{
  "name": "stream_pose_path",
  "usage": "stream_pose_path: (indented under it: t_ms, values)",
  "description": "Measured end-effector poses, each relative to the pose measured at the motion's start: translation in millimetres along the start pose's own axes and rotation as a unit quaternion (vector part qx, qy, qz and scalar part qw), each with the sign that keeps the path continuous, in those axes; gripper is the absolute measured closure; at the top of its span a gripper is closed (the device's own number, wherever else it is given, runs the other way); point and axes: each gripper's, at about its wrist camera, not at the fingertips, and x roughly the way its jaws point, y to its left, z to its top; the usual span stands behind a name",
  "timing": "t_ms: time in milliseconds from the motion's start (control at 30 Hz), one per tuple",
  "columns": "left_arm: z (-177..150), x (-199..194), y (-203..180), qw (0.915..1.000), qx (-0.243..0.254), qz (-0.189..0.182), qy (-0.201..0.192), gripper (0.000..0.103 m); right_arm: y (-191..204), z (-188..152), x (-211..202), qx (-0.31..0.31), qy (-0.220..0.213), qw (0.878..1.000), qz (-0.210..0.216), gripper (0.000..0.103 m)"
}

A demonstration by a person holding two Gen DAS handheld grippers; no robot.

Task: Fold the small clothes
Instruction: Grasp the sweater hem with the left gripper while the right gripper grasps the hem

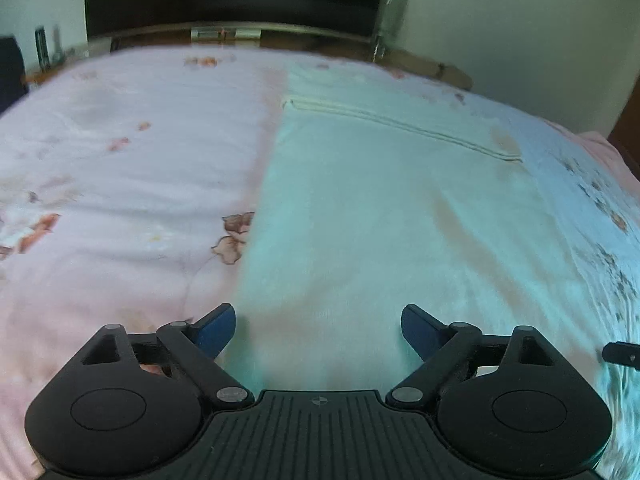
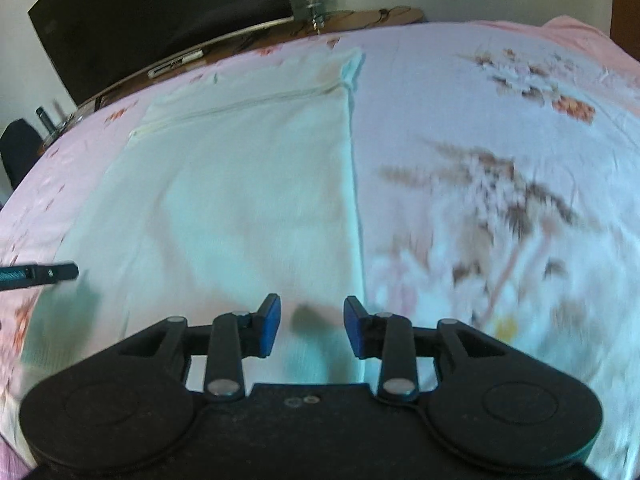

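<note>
Left claw [image 1: 318,330] above white garment [image 1: 380,208]

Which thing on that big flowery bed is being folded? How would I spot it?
Look at the pink floral bedspread that covers the bed. On it, stretching away from the two pairs of blue fingers, lies a pale cloth laid flat in a long rectangle. It is the only plain, unpatterned piece there, with a raised seam across its far end.
</note>
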Motion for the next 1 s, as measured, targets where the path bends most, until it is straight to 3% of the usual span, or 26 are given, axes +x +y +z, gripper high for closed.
stream_pose_path:
  t_ms: [100,367,400,500,567,667,800,867,900,1000]
  values:
    - [-15,-14,7,1.0,-0.001,0.003,-0.003,0.014,-3,-11,-9,0.0,0.004,1.0,-0.001,0.067]
    - [-48,-23,38,0.9969,-0.078,0.002,0.009,0.016,-12,-32,-23,0.012,0.014,1.0,-0.004,0.065]
    - [-52,-22,40,0.9961,-0.088,-0.005,0.009,0.027,-14,-35,-22,0.014,0.017,1.0,-0.002,0.064]
    - [-60,-22,41,0.995,-0.099,-0.001,0.001,0.045,-16,-43,-21,0.015,0.025,1.0,0.008,0.063]
    - [-62,-21,43,0.9934,-0.114,-0.005,0.002,0.063,-17,-46,-21,0.014,0.022,1.0,0.011,0.063]
    - [-65,-22,43,0.9905,-0.135,-0.022,0.011,0.078,-22,-48,-22,0.031,0.021,0.999,0.025,0.063]
    - [-72,-24,36,0.9893,-0.145,-0.018,0.009,0.079,-23,-50,-22,0.037,0.024,0.998,0.04,0.069]
    - [-72,-23,35,0.9875,-0.154,-0.028,0.016,0.089,-23,-50,-22,0.04,0.027,0.997,0.052,0.077]
    - [-73,-23,33,0.9874,-0.154,-0.03,0.019,0.089,-24,-49,-21,0.043,0.03,0.997,0.059,0.083]
    - [-72,-22,31,0.9898,-0.138,-0.026,0.02,0.089,-26,-47,-16,0.044,0.036,0.996,0.064,0.085]
